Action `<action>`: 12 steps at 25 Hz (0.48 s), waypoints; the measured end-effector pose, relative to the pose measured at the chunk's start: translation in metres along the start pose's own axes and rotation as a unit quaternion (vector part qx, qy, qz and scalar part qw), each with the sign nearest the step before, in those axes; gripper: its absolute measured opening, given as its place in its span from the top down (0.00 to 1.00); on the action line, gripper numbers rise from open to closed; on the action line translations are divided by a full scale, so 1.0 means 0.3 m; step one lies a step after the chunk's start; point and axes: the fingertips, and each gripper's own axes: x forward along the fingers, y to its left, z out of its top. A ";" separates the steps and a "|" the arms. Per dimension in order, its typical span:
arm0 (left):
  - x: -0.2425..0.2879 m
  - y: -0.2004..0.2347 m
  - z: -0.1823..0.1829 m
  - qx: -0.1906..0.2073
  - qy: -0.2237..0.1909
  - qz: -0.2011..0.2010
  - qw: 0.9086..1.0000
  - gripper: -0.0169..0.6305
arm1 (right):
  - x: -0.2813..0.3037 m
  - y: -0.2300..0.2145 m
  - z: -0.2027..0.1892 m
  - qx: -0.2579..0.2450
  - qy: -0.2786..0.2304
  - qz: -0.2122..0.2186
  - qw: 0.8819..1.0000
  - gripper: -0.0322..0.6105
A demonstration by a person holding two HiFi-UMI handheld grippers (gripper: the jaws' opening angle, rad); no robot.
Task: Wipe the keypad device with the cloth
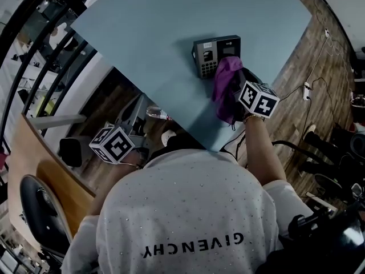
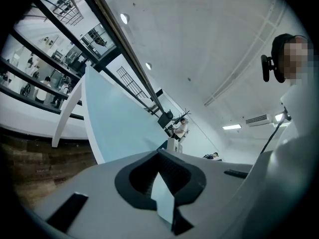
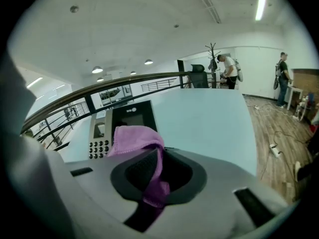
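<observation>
Keypad device (image 3: 130, 114) just ahead of right hand-held gripper (image 3: 154, 176) clamping cloth (image 3: 134, 138).

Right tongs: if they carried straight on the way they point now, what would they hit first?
The keypad device, most likely: it stands on the table just ahead of the right tongs, and the purple cloth clamped in them would touch it before the jaws. Depth is hard to judge.

Office mezzanine: railing (image 3: 124, 81), coat stand (image 3: 213, 59), strip ceiling lights (image 3: 260, 6).
</observation>
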 end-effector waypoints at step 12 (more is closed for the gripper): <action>-0.046 0.018 0.013 -0.016 -0.033 0.010 0.999 0.97 | -0.073 0.576 -0.072 -0.209 0.012 0.229 0.951 0.89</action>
